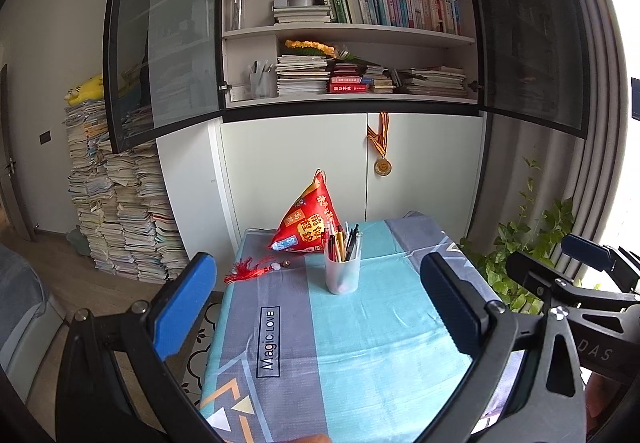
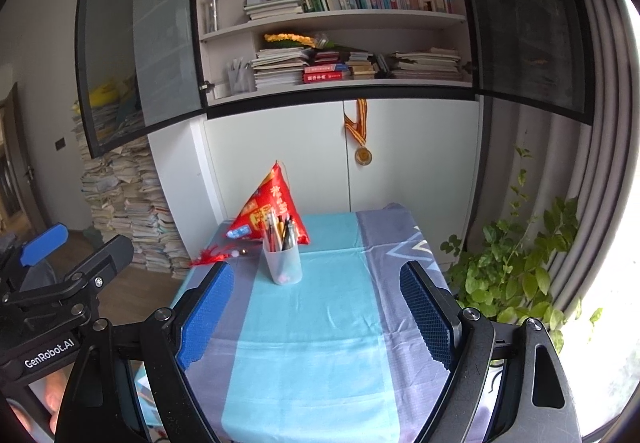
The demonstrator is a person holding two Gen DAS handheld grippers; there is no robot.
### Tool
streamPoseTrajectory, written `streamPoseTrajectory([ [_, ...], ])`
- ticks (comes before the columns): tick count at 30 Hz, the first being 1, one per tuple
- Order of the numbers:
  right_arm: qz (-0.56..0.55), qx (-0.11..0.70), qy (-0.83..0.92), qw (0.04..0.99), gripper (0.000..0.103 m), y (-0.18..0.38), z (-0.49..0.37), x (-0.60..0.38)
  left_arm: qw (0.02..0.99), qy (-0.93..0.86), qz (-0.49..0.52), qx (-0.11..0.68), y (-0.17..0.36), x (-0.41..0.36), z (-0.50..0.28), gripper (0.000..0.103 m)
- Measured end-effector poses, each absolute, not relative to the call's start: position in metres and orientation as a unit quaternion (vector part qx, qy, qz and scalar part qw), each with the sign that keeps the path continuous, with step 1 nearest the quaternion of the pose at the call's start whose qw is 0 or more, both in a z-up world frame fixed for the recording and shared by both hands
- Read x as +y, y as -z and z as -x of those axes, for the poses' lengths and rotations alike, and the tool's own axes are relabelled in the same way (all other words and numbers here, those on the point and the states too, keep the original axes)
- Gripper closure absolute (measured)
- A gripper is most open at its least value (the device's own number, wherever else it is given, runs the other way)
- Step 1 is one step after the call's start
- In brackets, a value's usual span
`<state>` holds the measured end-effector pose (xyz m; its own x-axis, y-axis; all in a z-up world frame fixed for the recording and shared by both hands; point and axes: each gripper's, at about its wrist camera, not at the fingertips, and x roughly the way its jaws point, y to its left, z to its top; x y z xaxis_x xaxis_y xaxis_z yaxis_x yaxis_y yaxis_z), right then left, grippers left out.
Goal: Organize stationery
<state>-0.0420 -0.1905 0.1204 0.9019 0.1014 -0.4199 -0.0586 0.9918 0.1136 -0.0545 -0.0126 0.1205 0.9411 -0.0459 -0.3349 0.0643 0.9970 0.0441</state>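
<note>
Pens (image 1: 345, 239) bristle from a translucent cup (image 1: 342, 273) that stands upright toward the far end of the desk (image 1: 384, 343), as the left gripper (image 1: 320, 307) and the right gripper (image 2: 318, 307) hang above the near edge, both with jaws spread wide and holding nothing. Each tool shows at the edge of the other's view, so the two are side by side and well short of the cup. Just behind the cup, a red pyramid-shaped pouch (image 1: 306, 221) sits near the far left corner, its red tassel (image 1: 248, 270) trailing along the left edge. No loose stationery shows on the striped cloth between the grippers and the cup. By the look of it, the pens are gathered and the step in hand is either the opening approach or the close of the job. A next move, if any, would call for reaching forward and closing squarely on the cup's wall or on one pen without tipping the cup.
</note>
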Motion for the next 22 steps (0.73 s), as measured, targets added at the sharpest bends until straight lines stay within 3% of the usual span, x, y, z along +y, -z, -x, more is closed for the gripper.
streamPoseTrajectory([
  [22,-0.052,0.207,-0.034,0.976,0.017,-0.1284,0.0460,-0.1909,0.987,0.030,-0.026,0.156,-0.1235,-0.0139,0.0594,0.001],
])
